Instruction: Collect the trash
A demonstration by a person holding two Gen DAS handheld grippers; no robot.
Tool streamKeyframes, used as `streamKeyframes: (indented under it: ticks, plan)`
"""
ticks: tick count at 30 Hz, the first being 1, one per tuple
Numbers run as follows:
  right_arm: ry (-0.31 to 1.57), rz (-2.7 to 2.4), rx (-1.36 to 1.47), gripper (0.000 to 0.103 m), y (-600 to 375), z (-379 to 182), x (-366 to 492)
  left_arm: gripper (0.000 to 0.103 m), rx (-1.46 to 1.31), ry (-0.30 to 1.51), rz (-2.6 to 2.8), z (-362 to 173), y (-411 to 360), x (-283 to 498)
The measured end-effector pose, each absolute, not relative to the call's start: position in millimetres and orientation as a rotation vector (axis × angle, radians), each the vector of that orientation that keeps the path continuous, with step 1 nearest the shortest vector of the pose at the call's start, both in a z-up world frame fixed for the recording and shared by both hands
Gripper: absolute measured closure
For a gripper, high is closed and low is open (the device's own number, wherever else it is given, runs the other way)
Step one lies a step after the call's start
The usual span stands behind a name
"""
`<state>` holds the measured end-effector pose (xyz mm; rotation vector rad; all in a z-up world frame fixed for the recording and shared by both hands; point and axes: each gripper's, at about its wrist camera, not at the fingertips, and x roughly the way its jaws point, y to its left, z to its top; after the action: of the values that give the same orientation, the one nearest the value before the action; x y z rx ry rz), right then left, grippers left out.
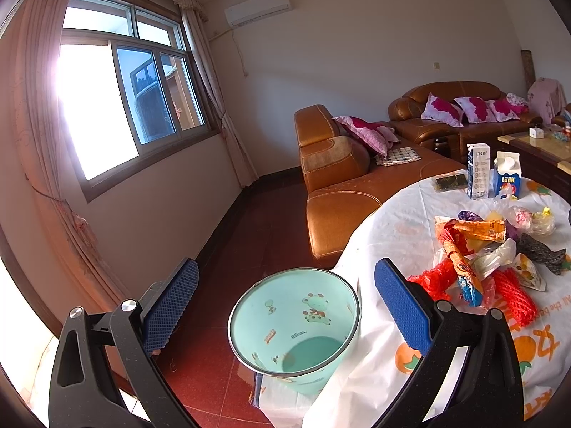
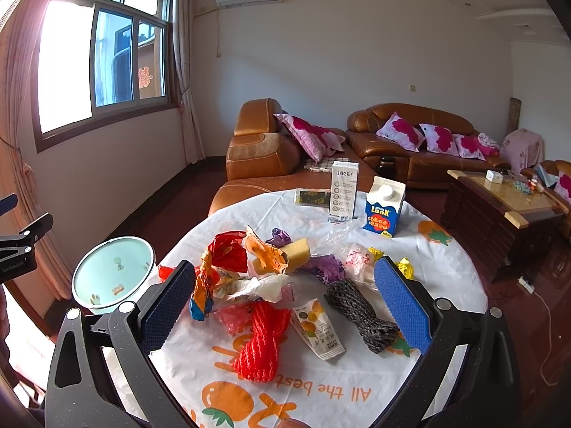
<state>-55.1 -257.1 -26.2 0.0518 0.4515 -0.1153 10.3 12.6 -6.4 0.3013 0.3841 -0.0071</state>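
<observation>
Between my right gripper's (image 2: 285, 306) wide-spread blue pads lies the trash pile on the round table (image 2: 357, 374); nothing is held. Nearest me in that pile are the red mesh net (image 2: 262, 342), a white snack sachet (image 2: 317, 328) and a dark twisted rope (image 2: 360, 312). Beyond them sit crumpled orange and red wrappers (image 2: 228, 260) and a yellow sponge (image 2: 298, 255), and farther still two upright cartons, the tall white one (image 2: 343, 190) and the blue milk carton (image 2: 384, 212).

My left gripper (image 1: 285, 306) is spread wide too, empty, and hangs above the pale green bin (image 1: 292, 321), which stands on the floor just beside the table's edge.

I judge the task is at its start: the bin looks empty and every piece is on the table. The next move, as I see it, calls for lowering the right gripper onto one piece, likely the red net, closing on it alone, then carrying it over the edge to the bin.

My left view shows the bin's bare bottom, which the right view cannot, seeing only its rim and inner wall. My right view shows the whole pile laid out, while the left sees it sideways with its right finger covering part.
</observation>
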Motion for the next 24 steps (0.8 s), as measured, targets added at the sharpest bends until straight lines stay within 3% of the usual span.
streamKeyframes:
  ticks: [17,24]
  plan:
    - [0.466,-0.155,0.056,0.005,-268,-36,-47,0.006,0.318,0.422,-0.008,-19,6,20]
    - [0.515,-0.288,0.076,0.005,-313,-69,-30,0.006,0.348,0.474,-0.057,-45,-24,38]
